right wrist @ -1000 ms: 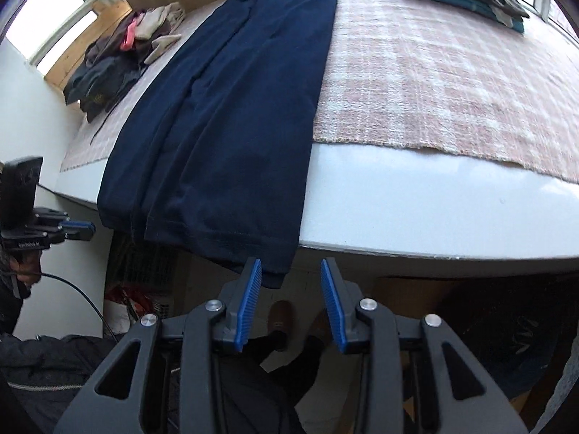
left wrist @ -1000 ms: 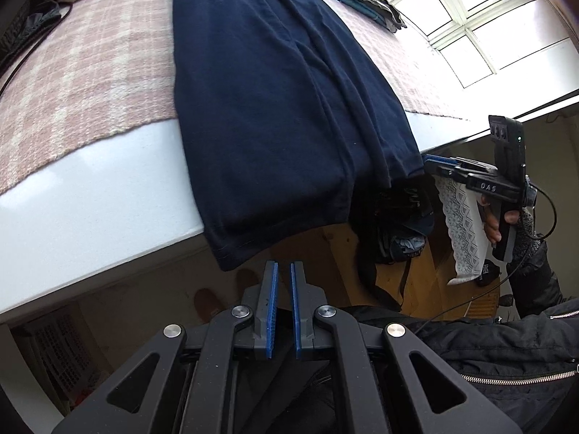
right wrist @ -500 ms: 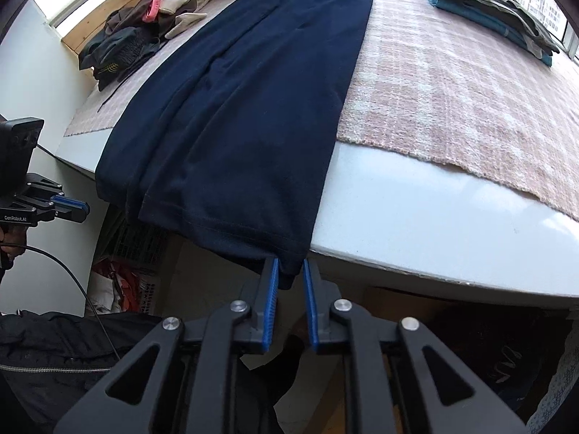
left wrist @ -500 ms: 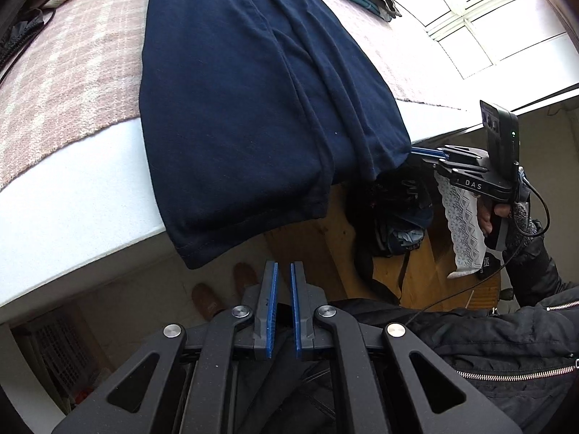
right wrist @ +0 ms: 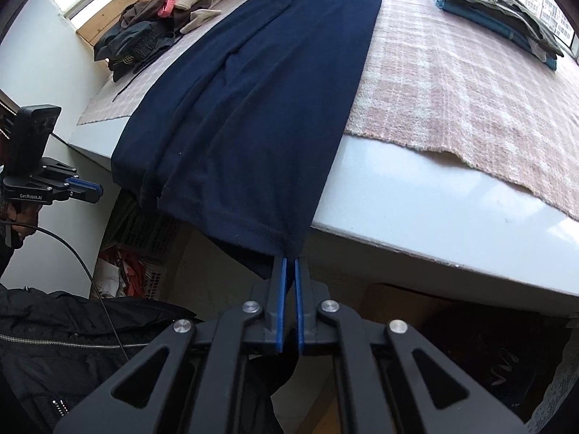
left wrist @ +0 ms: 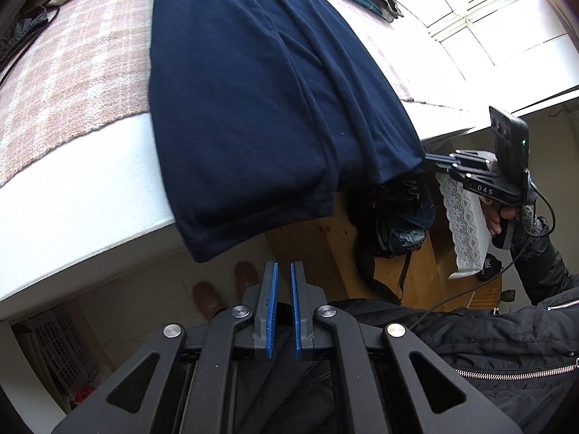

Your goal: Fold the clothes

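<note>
Hanging over the near edge of the white bench (right wrist: 416,224), the navy garment (right wrist: 253,108) lies lengthwise w/ its hem drooping at frame centre. Right tongs (right wrist: 288,271) are clenched on the hem's lower corner. Left tongs (left wrist: 283,282), nearly closed on nothing, sit below the hem's other corner, apart from it. Pink plaid blanket (right wrist: 452,83) covers the bench; folded clothes (right wrist: 495,11) upper right, loose pile (right wrist: 159,25) upper left.
</note>
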The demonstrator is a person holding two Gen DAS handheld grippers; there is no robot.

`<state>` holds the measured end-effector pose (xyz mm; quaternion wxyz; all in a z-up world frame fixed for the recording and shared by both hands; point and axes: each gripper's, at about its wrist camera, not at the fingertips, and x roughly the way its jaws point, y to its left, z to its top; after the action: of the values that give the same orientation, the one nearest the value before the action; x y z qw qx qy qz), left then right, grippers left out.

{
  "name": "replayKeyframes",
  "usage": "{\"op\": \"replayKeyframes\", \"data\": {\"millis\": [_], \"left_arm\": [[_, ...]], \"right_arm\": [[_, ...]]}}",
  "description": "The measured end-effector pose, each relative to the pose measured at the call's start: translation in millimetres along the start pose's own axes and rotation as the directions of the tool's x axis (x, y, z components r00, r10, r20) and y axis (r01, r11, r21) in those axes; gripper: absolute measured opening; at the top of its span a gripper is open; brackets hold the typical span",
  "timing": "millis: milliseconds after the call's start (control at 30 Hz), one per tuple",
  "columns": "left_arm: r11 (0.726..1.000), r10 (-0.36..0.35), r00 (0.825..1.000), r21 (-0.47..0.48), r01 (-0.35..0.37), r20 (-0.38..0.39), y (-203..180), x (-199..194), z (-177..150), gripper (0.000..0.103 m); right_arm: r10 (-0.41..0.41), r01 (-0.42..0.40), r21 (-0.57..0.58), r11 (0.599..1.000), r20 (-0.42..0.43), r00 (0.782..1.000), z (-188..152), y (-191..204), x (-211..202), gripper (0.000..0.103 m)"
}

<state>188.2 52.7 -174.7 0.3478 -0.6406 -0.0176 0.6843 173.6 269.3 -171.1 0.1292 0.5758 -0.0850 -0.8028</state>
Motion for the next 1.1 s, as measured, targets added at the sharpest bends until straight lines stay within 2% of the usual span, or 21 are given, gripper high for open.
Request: {"op": "replayKeyframes", "data": {"millis": [167, 267, 333, 400, 467, 600, 700, 767, 933, 1000, 1100], "left_arm": [[1.0, 0.004, 1.0, -0.016, -0.004, 0.023, 8.1, -6.0, 0.0, 0.006], [0.999, -0.006, 0.999, -0.049, 0.008, 0.046, 19.6, -12.6, -2.9, 0.007], [0.997, -0.017, 0.998, -0.072, 0.022, 0.063, 28.3, -15.3, -4.6, 0.007], [0.995, -0.029, 0.997, -0.091, 0.035, 0.068, 35.5, -14.5, -4.2, 0.007], [0.993, -0.044, 0.997, -0.107, 0.05, 0.065, 40.4, -11.1, -3.0, 0.014], [0.989, -0.074, 0.996, -0.123, 0.081, 0.058, 48.4, -6.2, 2.5, 0.014], [0.991, -0.063, 0.997, -0.118, 0.069, 0.05, 51.7, -4.5, 5.0, 0.014], [0.99, -0.068, 0.996, -0.12, 0.074, 0.05, 54.4, -4.6, 7.1, 0.019], [0.984, -0.128, 0.991, -0.122, 0.132, 0.039, 53.5, 5.6, 15.7, 0.02], [0.984, -0.135, 0.991, -0.115, 0.137, 0.025, 51.1, 10.5, 19.1, 0.02], [0.984, -0.146, 0.989, -0.106, 0.145, 0.006, 47.8, 15.6, 23.8, 0.025]], "right_arm": [[0.019, -0.018, 0.03, 0.999, -0.04, 0.999, 2.5, -2.9, 1.2, 0.008], [0.047, -0.044, 0.075, 0.996, -0.036, 0.998, 3.3, -9.7, -3.3, 0.019], [0.072, -0.069, 0.114, 0.991, -0.025, 0.997, 4.2, -15.9, -3.6, 0.035], [0.098, -0.095, 0.152, 0.984, -0.014, 0.995, 5.1, -22.2, -3.9, 0.037], [0.123, -0.12, 0.19, 0.974, -0.002, 0.992, 5.9, -28.5, -4.2, 0.038], [0.171, -0.171, 0.263, 0.949, 0.025, 0.985, 7.7, -41.0, -4.7, 0.038], [0.201, -0.202, 0.302, 0.932, 0.036, 0.979, 9.0, -46.4, -1.8, 0.038], [0.207, -0.206, 0.305, 0.93, 0.027, 0.978, 8.5, -44.8, 1.8, 0.039], [0.235, -0.226, 0.333, 0.916, 0.014, 0.972, 5.7, -47.5, 3.8, 0.041], [0.224, -0.213, 0.327, 0.921, 0.002, 0.974, 6.1, -45.9, 3.8, 0.041], [0.194, -0.178, 0.303, 0.936, -0.025, 0.981, 10.1, -36.5, 6.9, 0.041]]}}
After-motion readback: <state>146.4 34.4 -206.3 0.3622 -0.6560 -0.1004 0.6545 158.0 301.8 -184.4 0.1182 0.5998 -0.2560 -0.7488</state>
